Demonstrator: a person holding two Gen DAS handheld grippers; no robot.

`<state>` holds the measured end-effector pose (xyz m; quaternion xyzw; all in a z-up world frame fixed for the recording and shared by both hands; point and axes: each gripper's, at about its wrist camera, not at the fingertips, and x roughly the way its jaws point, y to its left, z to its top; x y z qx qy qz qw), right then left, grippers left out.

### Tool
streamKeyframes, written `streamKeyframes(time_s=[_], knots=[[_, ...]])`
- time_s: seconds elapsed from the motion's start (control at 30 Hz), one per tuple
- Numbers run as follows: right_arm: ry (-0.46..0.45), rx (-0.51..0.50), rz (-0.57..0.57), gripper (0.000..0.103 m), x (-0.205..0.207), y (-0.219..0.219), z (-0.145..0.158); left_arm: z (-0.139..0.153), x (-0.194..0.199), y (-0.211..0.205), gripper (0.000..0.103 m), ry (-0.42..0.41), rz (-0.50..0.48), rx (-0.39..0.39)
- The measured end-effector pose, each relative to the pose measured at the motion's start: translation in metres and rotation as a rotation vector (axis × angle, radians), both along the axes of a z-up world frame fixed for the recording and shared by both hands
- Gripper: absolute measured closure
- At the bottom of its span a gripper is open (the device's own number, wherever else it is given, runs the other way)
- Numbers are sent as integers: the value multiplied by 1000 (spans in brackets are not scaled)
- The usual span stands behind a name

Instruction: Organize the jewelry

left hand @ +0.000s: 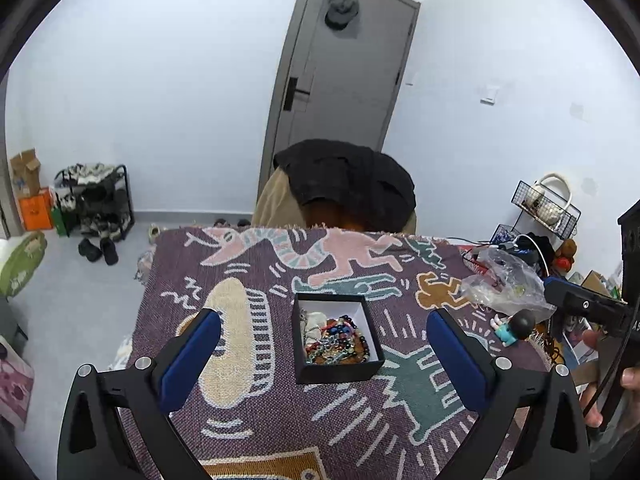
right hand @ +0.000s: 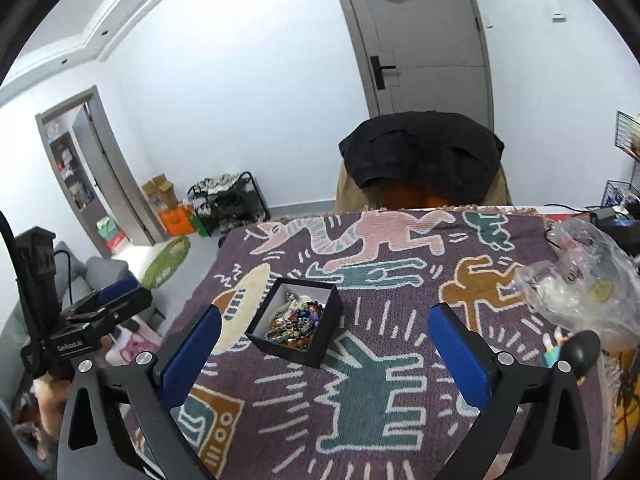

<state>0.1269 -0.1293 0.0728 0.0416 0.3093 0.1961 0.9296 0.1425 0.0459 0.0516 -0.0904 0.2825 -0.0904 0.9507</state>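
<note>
A small black box (left hand: 338, 374) with a white lining sits on the patterned purple blanket (left hand: 260, 408). It holds a heap of beaded bracelets (left hand: 340, 340) in mixed colours. My left gripper (left hand: 324, 330) is open and empty, its blue pads to either side of the box, above and nearer than it. In the right wrist view the same box (right hand: 298, 350) lies left of centre with the beads (right hand: 298, 322) inside. My right gripper (right hand: 324, 330) is open and empty, above the blanket (right hand: 380, 392), with the box near its left finger. Each gripper shows at the edge of the other's view.
A crumpled clear plastic bag (left hand: 504, 284) and a small dark-headed figurine (left hand: 516, 326) lie at the blanket's right edge; both show in the right wrist view (right hand: 588, 284). A chair draped with dark clothing (left hand: 348, 180) stands behind the table. A shoe rack (left hand: 98, 204) stands far left.
</note>
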Motion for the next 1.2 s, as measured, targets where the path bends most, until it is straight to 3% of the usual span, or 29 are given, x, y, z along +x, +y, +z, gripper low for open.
streamKeyframes(time_s=[0.5, 0.77, 1.0, 1.2], knots=[[-95, 8, -70, 0, -81, -50, 11, 17, -83, -12, 0, -104, -20, 58], [-109, 28, -157, 0, -126, -59, -11, 11, -122, -11, 0, -160, -4, 95], [-135, 26, -164, 0, -150, -48, -22, -2, -154, -6, 0, -176, 55, 106], [-134, 34, -105, 0, -163, -20, -31, -6, -168, 2, 0, -161, 83, 84]])
